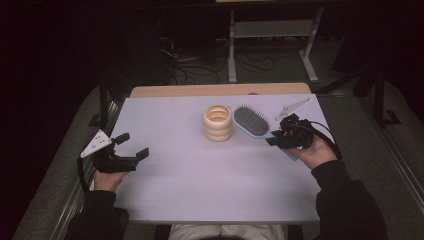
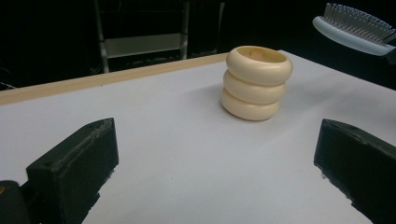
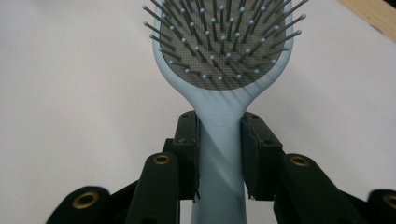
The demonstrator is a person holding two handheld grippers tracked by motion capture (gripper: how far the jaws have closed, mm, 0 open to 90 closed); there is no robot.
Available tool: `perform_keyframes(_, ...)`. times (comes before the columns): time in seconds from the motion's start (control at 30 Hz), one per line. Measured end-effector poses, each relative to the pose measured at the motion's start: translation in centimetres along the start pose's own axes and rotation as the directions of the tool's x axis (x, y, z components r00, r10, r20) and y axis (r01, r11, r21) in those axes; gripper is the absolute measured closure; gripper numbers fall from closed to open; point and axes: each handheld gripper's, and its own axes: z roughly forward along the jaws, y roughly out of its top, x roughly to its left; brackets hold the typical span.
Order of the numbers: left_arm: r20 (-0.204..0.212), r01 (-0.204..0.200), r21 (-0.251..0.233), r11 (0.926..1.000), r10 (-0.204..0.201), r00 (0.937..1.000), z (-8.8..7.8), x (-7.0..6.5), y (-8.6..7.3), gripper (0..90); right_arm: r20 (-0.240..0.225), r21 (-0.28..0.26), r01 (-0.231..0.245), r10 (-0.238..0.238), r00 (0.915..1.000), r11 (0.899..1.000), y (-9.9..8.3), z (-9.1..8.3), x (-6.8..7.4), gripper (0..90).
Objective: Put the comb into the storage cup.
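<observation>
Clamping the blue hairbrush (image 3: 219,70) by its handle in the right gripper (image 3: 219,140), handle end cut off below, left gripper (image 1: 134,145) gaping empty.

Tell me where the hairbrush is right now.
High view, right side: the hairbrush is held off the table by the right gripper, just right of the cream ringed holder.

Room dark, black at all edges of the high view; light falls from overhead onto the white surface (image 1: 200,170), evenly lit, no glare. High view soft and slightly noisy. Cream ring stack (image 2: 256,83) throws a faint soft shadow toward 9 o'clock in the left gripper view; background there near black. Right gripper view: hairbrush (image 3: 219,56) bristles sharp, the gripper's body at 6 o'clock blurred and out of focus. Surface reads slightly lilac.
</observation>
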Motion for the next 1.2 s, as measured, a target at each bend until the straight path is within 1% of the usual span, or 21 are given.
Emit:
perform_keyframes(0.13,0.01,-0.003,0.01,0.9999,0.002,0.9999,0.1,0.0,0.3,0.0,0.0,-0.013,0.011,-0.011,0.9999,1.0,0.7,-0.4,0.1,68.4)
perform_keyframes(0.2,0.014,0.005,0.012,0.9999,-0.005,0.9999,0.2,0.0,0.5,0.0,-0.002,-0.02,0.02,-0.02,0.9998,1.0,1.1,-0.5,0.2,68.5)
perform_keyframes(0.3,0.016,0.006,0.02,0.9998,-0.006,0.9998,0.3,0.0,0.6,0.0,-0.001,-0.02,0.027,-0.027,0.9996,0.999,1.6,-0.6,0.2,68.5)
perform_keyframes(0.37,0.014,-0.004,0.042,0.9991,0.003,0.9999,0.3,0.1,0.7,0.0,-0.002,-0.022,0.037,-0.037,0.9993,0.999,1.8,-0.7,0.2,68.5)
perform_keyframes(0.4,0.014,-0.001,0.05,0.9987,0.0,0.9999,0.3,0.2,0.7,0.0,-0.001,-0.024,0.04,-0.04,0.9992,0.999,2.0,-0.8,0.2,68.4)
perform_keyframes(0.53,0.022,0.025,0.039,0.9989,-0.026,0.9994,0.1,0.5,1.0,0.0,0.006,-0.036,0.052,-0.052,0.9987,0.998,2.8,-1.3,0.3,68.5)
perform_keyframes(0.63,0.031,0.028,0.034,0.999,-0.029,0.9991,0.1,0.5,1.4,0.0,0.013,-0.044,0.063,-0.062,0.998,0.997,3.4,-1.4,0.5,68.5)
perform_keyframes(0.7,0.045,0.035,0.018,0.9992,-0.035,0.9984,0.1,0.4,1.9,0.0,0.016,-0.044,0.072,-0.072,0.9973,0.996,3.8,-1.4,0.6,68.5)
perform_keyframes(0.8,0.064,0.024,-0.005,0.9997,-0.023,0.9977,0.0,0.0,3.0,0.0,0.015,-0.047,0.085,-0.084,0.9964,0.995,4.5,-1.4,0.9,68.5)
perform_keyframes(1.0,0.074,-0.005,-0.015,0.9999,0.006,0.9972,0.0,-0.4,5.1,0.0,0.011,-0.056,0.108,-0.107,0.9941,0.993,5.7,-1.4,1.5,68.5)
perform_keyframes(1.2,0.083,-0.012,-0.015,0.9998,0.014,0.9965,0.3,-0.4,6.4,0.0,0.012,-0.067,0.118,-0.118,0.993,0.991,6.4,-1.4,1.9,68.5)
